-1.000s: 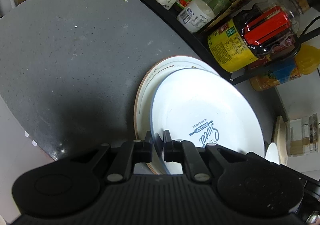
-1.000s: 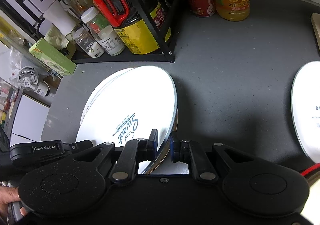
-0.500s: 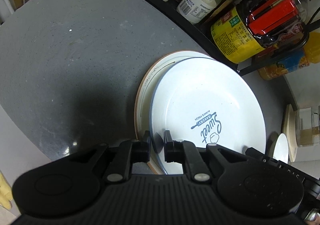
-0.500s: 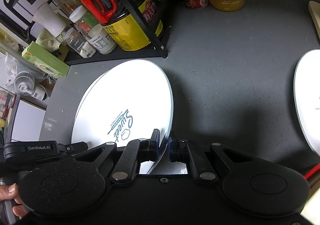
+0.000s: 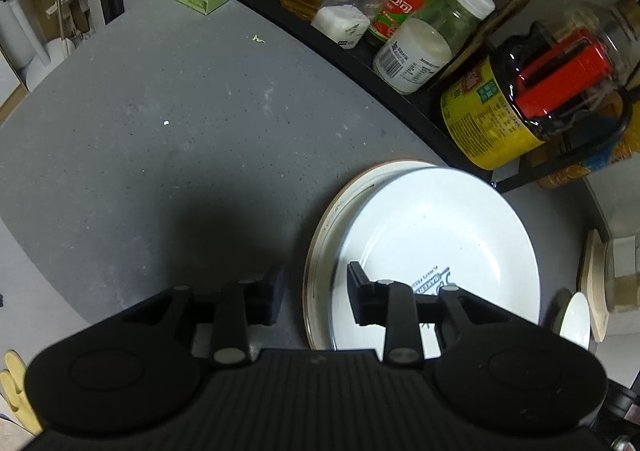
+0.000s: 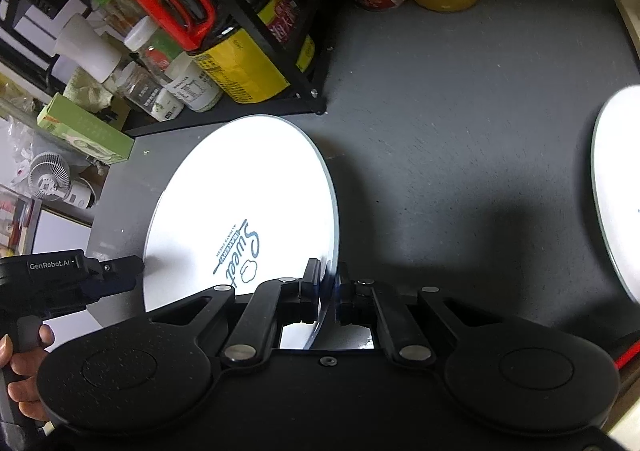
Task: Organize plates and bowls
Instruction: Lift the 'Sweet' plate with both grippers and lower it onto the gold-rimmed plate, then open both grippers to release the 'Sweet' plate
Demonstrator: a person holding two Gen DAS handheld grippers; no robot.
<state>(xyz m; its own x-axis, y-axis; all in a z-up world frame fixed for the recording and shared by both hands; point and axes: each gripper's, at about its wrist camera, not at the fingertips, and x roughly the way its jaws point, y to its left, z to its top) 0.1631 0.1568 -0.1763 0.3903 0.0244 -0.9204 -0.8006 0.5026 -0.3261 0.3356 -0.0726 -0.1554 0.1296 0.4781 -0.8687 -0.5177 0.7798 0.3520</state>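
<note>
Left wrist: two stacked plates point(image 5: 436, 235), left claw point(image 5: 316, 297) spread

Left gripper point(image 5: 314, 297) spread wide, fingers apart, gripping nothing. Right gripper point(image 6: 329, 293) pinched on a thin rim, fingers nearly meeting. Bare hand point(image 6: 18, 367) wrapped round left gripper's handle.

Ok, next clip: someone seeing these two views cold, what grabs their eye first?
Most likely the white plate with the blue "Sweet" print, glaring bright at the centre of the right wrist view, its near rim clamped in the right gripper. In the left wrist view it sits on a brown-rimmed plate, with the left gripper open astride the near rims. Behind, a black rack is crowded with bottles, including a big dark one with a red handle.
</note>
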